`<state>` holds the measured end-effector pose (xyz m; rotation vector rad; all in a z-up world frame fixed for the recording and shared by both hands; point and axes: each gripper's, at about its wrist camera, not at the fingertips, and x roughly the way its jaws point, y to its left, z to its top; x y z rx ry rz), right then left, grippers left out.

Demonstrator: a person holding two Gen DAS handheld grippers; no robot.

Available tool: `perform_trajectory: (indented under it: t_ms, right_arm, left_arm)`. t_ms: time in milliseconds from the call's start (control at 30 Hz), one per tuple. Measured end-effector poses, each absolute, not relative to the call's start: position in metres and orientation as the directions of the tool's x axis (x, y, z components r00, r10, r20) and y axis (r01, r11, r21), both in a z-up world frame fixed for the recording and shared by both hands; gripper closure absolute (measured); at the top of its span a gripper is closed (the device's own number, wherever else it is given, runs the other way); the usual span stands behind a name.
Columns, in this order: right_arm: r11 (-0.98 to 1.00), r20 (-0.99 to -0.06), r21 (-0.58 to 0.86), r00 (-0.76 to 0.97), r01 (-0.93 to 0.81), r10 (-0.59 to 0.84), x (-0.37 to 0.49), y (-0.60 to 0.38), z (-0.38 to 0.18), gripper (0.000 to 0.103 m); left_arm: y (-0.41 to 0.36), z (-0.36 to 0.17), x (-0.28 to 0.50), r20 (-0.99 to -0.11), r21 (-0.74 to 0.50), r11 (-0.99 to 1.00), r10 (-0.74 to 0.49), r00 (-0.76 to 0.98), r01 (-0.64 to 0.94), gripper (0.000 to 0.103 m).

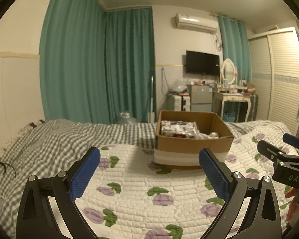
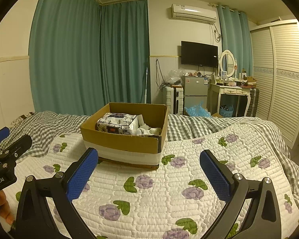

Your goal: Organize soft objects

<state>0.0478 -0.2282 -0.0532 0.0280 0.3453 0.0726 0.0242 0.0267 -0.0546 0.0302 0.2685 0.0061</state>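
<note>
An open cardboard box [image 1: 193, 142] [image 2: 121, 141] stands on the flowered white quilt [image 1: 141, 191] [image 2: 159, 189] on the bed. In it lie a floral-print soft pack [image 1: 178, 128] [image 2: 117, 122] and some white soft items [image 1: 209, 135] [image 2: 147, 129]. My left gripper [image 1: 149, 171] is open and empty, held above the quilt short of the box. My right gripper [image 2: 148, 170] is open and empty too, also short of the box. The right gripper shows at the right edge of the left wrist view [image 1: 281, 151]; the left gripper shows at the left edge of the right wrist view [image 2: 6, 143].
A grey checked sheet [image 1: 69, 137] [image 2: 199, 125] covers the bed beyond the quilt. A black hair band [image 1: 2, 169] lies on it at the left. Teal curtains [image 1: 97, 65], a small fridge [image 2: 195, 93], a dressing table [image 2: 231, 93] and a wardrobe [image 2: 285, 75] stand beyond the bed.
</note>
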Motion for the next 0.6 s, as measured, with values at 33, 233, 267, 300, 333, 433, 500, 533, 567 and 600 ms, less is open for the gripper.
perform_trajectory:
  t_ms: [33, 233, 267, 300, 333, 433, 500, 533, 567, 600]
  right_arm:
    - [0.997, -0.337, 0.040, 0.939, -0.066, 0.076, 0.0477, -0.2281, -0.0531, 0.000]
    - [0.997, -0.337, 0.041, 0.938, -0.067, 0.076, 0.0477, -0.2285, -0.0531, 0.000]
    - [0.997, -0.337, 0.040, 0.938, -0.067, 0.077, 0.0479, -0.2282, -0.0530, 0.000]
    - [0.997, -0.338, 0.040, 0.938, -0.067, 0.077, 0.0478, -0.2281, -0.0534, 0.000]
    - [0.997, -0.339, 0.040, 0.938, -0.066, 0.076, 0.0476, -0.2281, -0.0537, 0.000]
    - [0.997, -0.340, 0.040, 0.938, -0.066, 0.076, 0.0477, -0.2274, -0.0541, 0.000]
    - [0.997, -0.340, 0.042, 0.937, -0.068, 0.079, 0.0478, -0.2276, -0.0542, 0.000]
    - [0.997, -0.341, 0.042, 0.937, -0.067, 0.077, 0.0478, -0.2275, -0.0546, 0.000]
    - [0.997, -0.342, 0.042, 0.936, -0.066, 0.076, 0.0481, -0.2275, -0.0552, 0.000]
    - [0.997, -0.343, 0.043, 0.936, -0.066, 0.076, 0.0480, -0.2275, -0.0555, 0.000]
  left_arm:
    - [0.0268, -0.0547, 0.0245, -0.266, 0.031, 1.000, 0.010, 0.964, -0.002, 0.002]
    - [0.0266, -0.0546, 0.0242, -0.267, 0.030, 1.000, 0.011, 0.964, -0.003, 0.002]
    - [0.0268, -0.0545, 0.0242, -0.267, 0.030, 1.000, 0.009, 0.964, -0.001, 0.002]
    - [0.0268, -0.0545, 0.0242, -0.267, 0.030, 1.000, 0.008, 0.964, 0.000, 0.002]
    - [0.0263, -0.0545, 0.0237, -0.268, 0.030, 1.000, 0.010, 0.963, -0.002, 0.002]
    - [0.0257, -0.0547, 0.0229, -0.268, 0.029, 1.000, 0.012, 0.963, -0.005, 0.002]
    - [0.0259, -0.0546, 0.0230, -0.267, 0.031, 1.000, 0.013, 0.964, -0.005, 0.002]
    - [0.0261, -0.0545, 0.0232, -0.267, 0.031, 1.000, 0.014, 0.964, -0.006, 0.002]
    - [0.0255, -0.0543, 0.0228, -0.266, 0.031, 0.999, 0.017, 0.964, -0.009, 0.002]
    - [0.0250, -0.0544, 0.0223, -0.267, 0.030, 0.999, 0.017, 0.964, -0.009, 0.002]
